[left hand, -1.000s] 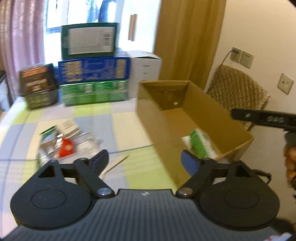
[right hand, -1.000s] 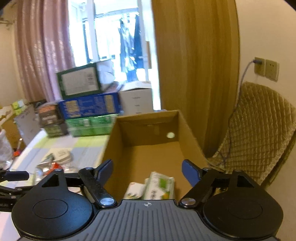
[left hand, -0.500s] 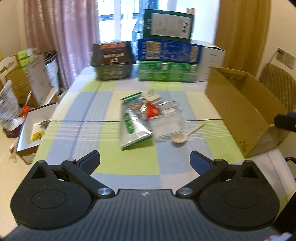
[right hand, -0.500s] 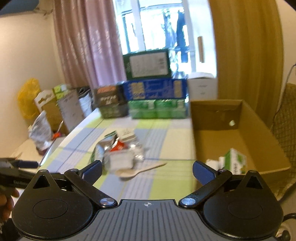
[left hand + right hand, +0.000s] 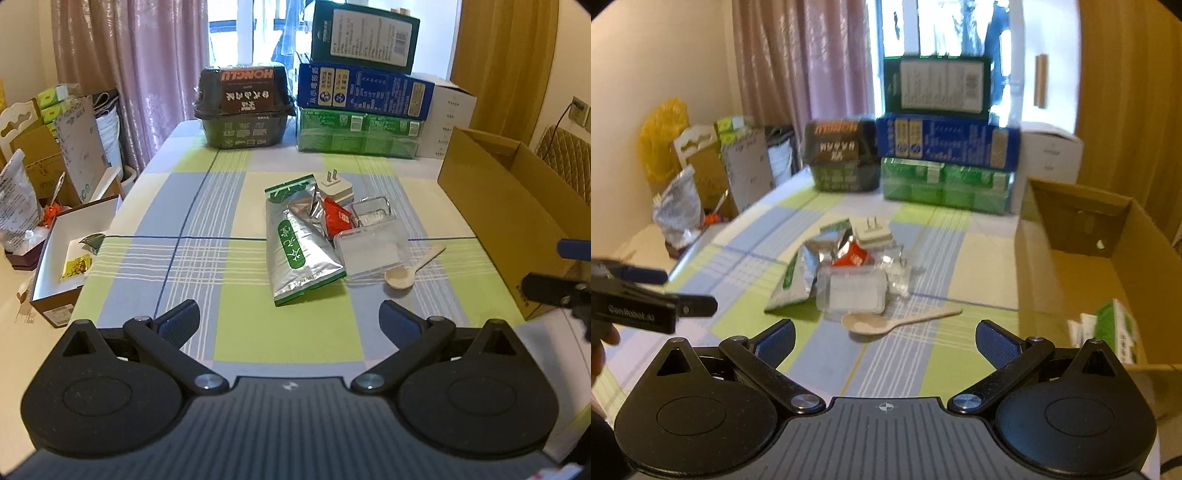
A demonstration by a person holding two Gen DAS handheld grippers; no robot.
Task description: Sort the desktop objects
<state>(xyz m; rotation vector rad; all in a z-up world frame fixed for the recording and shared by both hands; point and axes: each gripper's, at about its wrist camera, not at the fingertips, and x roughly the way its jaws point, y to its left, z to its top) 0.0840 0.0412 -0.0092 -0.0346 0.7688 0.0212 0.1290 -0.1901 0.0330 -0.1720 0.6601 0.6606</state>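
A small heap lies mid-table: a silver and green foil pouch (image 5: 299, 251), a red sachet (image 5: 338, 219), a clear plastic box (image 5: 371, 253), a white plug adapter (image 5: 338, 186) and a pale wooden spoon (image 5: 410, 267). My left gripper (image 5: 290, 321) hangs open over the near part of the table, short of the heap, nothing between its fingers. In the right wrist view, the right gripper (image 5: 884, 338) is open too, just before the spoon (image 5: 897, 321) and clear box (image 5: 855, 293). The open cardboard box (image 5: 1082, 273) at the right holds green and white packs (image 5: 1115, 332).
Stacked green and blue cartons (image 5: 364, 107) and a dark container (image 5: 243, 107) line the far table edge. A white-lined box (image 5: 70, 254) stands off the table's left side, amid bags and cartons on the floor. A woven chair (image 5: 565, 162) is behind the cardboard box.
Both views swung left from the cardboard box to the heap mid-table. Both grippers stayed open and hold nothing. The left gripper now sits a little closer to the heap than half a second ago.
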